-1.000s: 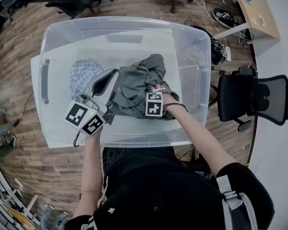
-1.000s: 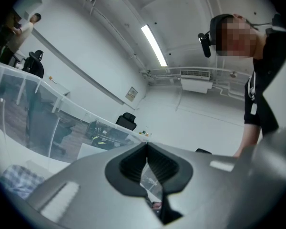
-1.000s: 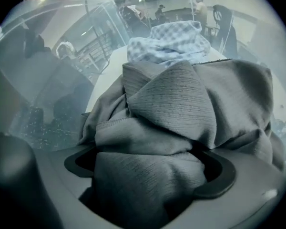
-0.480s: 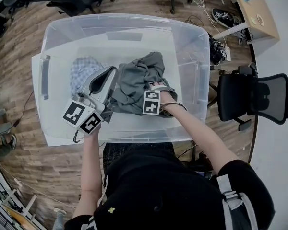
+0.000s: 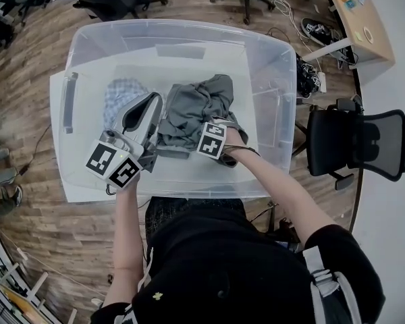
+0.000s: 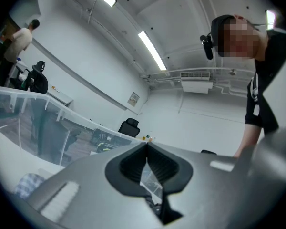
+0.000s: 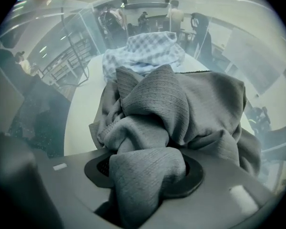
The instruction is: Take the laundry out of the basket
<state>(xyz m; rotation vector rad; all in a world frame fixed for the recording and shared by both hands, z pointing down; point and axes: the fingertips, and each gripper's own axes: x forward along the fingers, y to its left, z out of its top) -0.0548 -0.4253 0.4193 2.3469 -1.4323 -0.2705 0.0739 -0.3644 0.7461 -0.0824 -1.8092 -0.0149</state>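
In basket [image 5: 282,79]: cloth [image 5: 120,93] left of garment [image 5: 192,103], left tool [image 5: 148,105] between them, right tool [image 7: 146,171] at garment's near edge.

No word, brand or number can be read anywhere. The left marker cube [image 5: 115,167] and the right marker cube [image 5: 211,140] bear only black-and-white square patterns, not letters. In the left gripper view a small placard [image 6: 133,98] hangs on the far white wall, too small to read. Coloured print on items near the upper end of the desk [image 5: 364,15] is illegible.
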